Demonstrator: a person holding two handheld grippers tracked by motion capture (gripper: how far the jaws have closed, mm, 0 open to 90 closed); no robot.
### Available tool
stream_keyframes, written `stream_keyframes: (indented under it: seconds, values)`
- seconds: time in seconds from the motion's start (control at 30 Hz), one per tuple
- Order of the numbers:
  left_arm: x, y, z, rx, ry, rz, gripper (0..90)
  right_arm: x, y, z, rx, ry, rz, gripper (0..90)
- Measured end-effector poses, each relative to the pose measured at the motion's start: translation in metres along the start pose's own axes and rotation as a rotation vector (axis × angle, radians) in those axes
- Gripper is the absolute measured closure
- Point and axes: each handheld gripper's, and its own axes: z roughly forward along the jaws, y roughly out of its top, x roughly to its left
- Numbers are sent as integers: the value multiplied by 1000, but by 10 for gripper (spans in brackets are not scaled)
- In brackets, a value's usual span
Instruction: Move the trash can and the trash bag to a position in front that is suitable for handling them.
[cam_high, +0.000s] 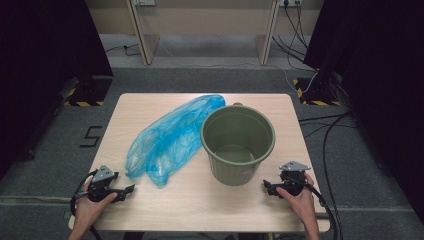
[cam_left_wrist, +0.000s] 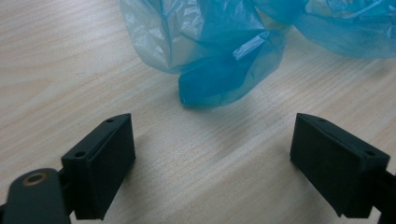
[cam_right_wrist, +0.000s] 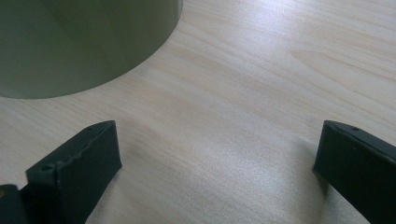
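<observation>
Table (cam_high: 200, 200) pale wood on grey carpet; blue bag (cam_high: 170, 137) left-centre, green bin (cam_high: 238, 145) mid-table. Left gripper (cam_high: 129, 190), right gripper (cam_high: 266, 186) near front corners, jaws open, empty.

Soft overhead light falls evenly on the pale table (cam_high: 210, 200); the room's edges sink into black. Ahead of the left jaws the blue bag (cam_left_wrist: 219, 60) shows small glints and a faint shadow. Both gripper views run soft, the near jaws themselves blurred and dark.
</observation>
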Motion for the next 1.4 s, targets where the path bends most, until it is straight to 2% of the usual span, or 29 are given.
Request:
stream_keyframes:
  seconds: [0.27,0.33,0.4,0.53,0.63,0.7,0.73,0.83,1.03,1.17,1.2,1.23,1.4]
  values:
    - [0,2,-1,9,0,-2,149,0,0,0,-1,0,-1,3]
    - [-1,4,-5,-7,3,-4,149,0,0,0,1,1,-1,3]
    - [-1,9,-12,-58,-2,-26,149,0,0,0,1,1,-2,3]
    - [-3,22,-26,-117,9,-27,148,0,0,0,1,1,-2,3]
    - [-9,36,-34,-152,7,-9,148,0,0,0,1,1,-2,3]
    - [-12,47,-36,-156,14,9,148,0,0,0,2,2,-3,3]
    - [-15,56,-33,-161,4,24,148,0,0,0,1,2,-3,3]
    - [-20,65,-29,-165,-8,37,148,0,0,0,1,2,-3,3]
    - [-39,85,-10,-162,-42,86,148,0,0,0,1,2,-4,3]
    - [-53,90,9,-135,-74,111,148,0,0,0,2,3,-4,3]
    - [-59,92,19,-126,-84,125,148,-1,0,0,1,4,-5,3]
    - [-59,92,19,-126,-84,125,148,-1,0,0,1,4,-5,3]
    - [-74,96,43,-88,-106,165,150,-1,0,0,1,4,-5,3]
